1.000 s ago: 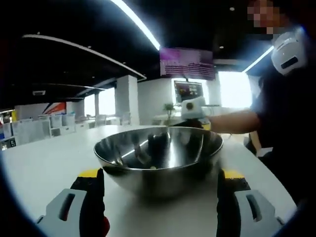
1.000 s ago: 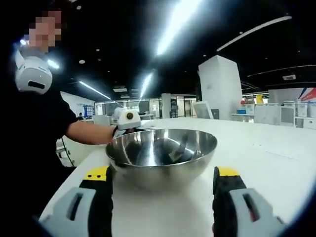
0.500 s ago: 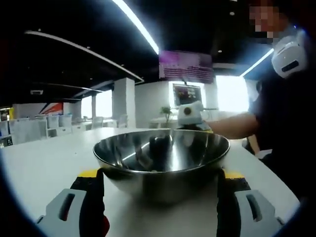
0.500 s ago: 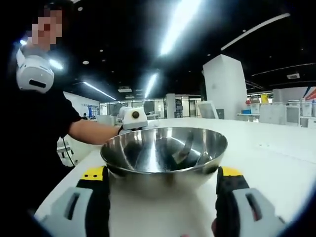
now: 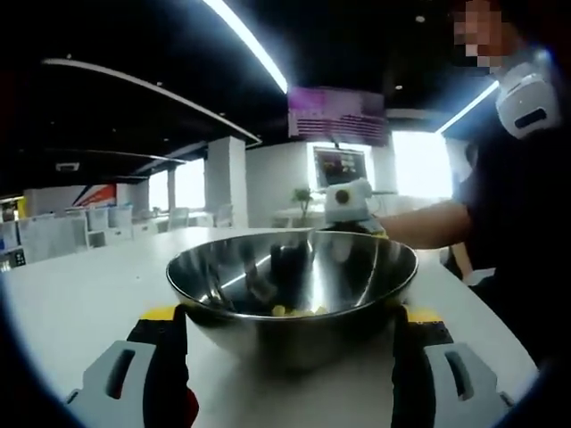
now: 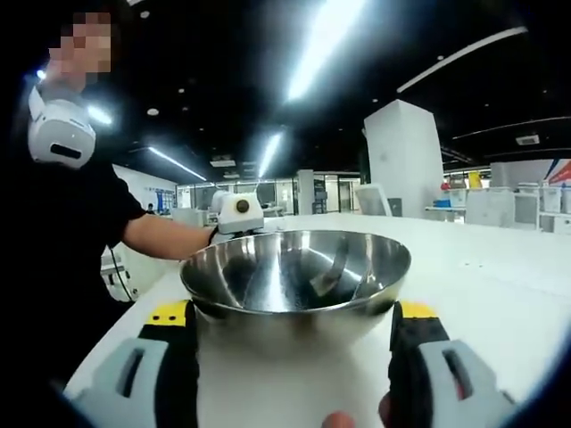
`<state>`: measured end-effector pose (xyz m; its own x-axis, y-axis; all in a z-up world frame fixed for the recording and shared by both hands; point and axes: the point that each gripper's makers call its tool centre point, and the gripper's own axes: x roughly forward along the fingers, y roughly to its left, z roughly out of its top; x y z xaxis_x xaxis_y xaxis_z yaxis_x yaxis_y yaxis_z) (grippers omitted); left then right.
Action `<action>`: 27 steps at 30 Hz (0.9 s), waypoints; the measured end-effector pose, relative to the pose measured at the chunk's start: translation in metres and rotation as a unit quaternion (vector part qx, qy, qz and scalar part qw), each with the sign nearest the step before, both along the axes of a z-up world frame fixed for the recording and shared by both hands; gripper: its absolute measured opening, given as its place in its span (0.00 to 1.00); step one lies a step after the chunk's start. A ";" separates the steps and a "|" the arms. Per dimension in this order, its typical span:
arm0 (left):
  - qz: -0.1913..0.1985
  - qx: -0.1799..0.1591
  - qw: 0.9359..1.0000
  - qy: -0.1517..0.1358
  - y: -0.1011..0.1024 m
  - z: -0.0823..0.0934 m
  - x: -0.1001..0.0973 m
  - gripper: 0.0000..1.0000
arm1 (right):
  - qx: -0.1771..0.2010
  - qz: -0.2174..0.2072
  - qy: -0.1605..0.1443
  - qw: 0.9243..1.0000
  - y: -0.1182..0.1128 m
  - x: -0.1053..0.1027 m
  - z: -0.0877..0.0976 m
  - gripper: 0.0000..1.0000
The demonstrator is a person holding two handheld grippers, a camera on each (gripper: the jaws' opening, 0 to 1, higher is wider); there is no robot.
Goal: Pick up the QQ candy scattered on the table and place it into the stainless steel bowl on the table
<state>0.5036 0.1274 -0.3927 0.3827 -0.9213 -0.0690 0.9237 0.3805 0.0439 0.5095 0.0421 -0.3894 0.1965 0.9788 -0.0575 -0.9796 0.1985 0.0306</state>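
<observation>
One steel bowl (image 5: 292,294) between both spread tongs (image 5: 290,374) (image 6: 294,370), few yellow candies (image 5: 294,311) inside

Your colours: silver, yellow, white.
Your shiny silver bowl (image 5: 292,285) holds yellow candy (image 5: 294,311); your grey-and-black jaws carry yellow tips; the table (image 5: 71,294) is white.

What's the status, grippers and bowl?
Left gripper open, right gripper open, jaws either side of the stainless steel bowl. Yellow candy pieces in the bowl. White table, nothing blocking.
</observation>
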 end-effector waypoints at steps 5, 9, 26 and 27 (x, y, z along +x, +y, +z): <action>0.006 -0.012 1.000 -0.008 -0.002 0.021 0.015 0.96 | 0.009 0.001 -0.002 1.000 -0.002 0.015 0.017 0.88; 0.010 -0.013 1.000 -0.010 -0.003 0.034 0.034 0.96 | 0.011 0.001 -0.015 1.000 -0.002 0.034 0.038 0.88; 0.029 -0.017 0.999 -0.005 0.005 0.047 0.137 0.96 | 0.015 -0.010 -0.017 1.000 0.008 0.134 0.054 0.91; 0.030 -0.017 0.999 -0.004 0.005 0.045 0.142 0.96 | 0.012 -0.011 -0.016 1.000 0.008 0.142 0.051 0.91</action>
